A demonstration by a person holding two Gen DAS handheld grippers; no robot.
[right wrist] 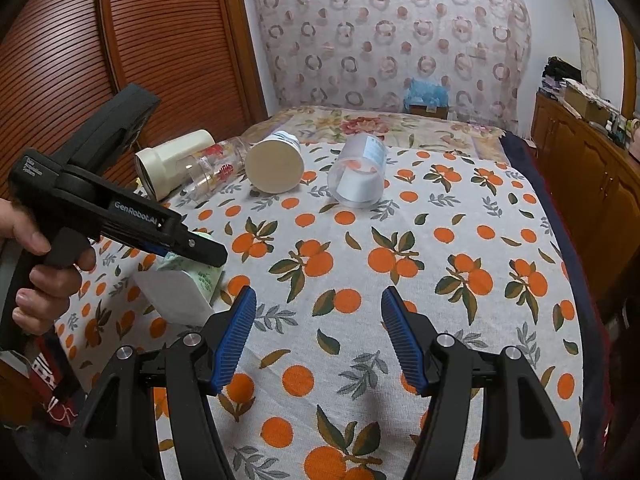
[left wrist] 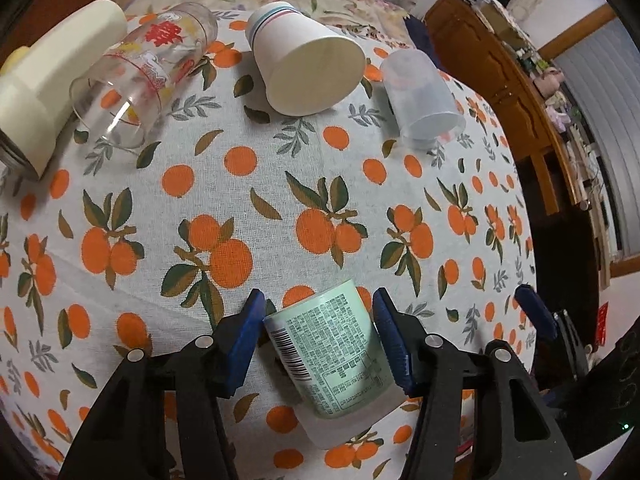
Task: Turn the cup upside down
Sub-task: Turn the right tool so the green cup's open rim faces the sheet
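My left gripper point(left wrist: 318, 312) is shut on a pale green cup point(left wrist: 334, 356) with printed text and a barcode, held tilted just above the orange-print tablecloth point(left wrist: 280, 184). The same cup point(right wrist: 188, 284) shows in the right wrist view at the left, its white open end toward the camera, under the left gripper point(right wrist: 200, 252). My right gripper point(right wrist: 318, 312) is open and empty over the cloth, apart from the cup.
Lying on their sides at the far edge: a cream bottle point(left wrist: 48, 80), a printed clear glass point(left wrist: 136, 76), a white paper cup point(left wrist: 304, 68) and a frosted plastic cup point(left wrist: 420, 96). A wooden cabinet point(left wrist: 512, 92) stands to the right of the table.
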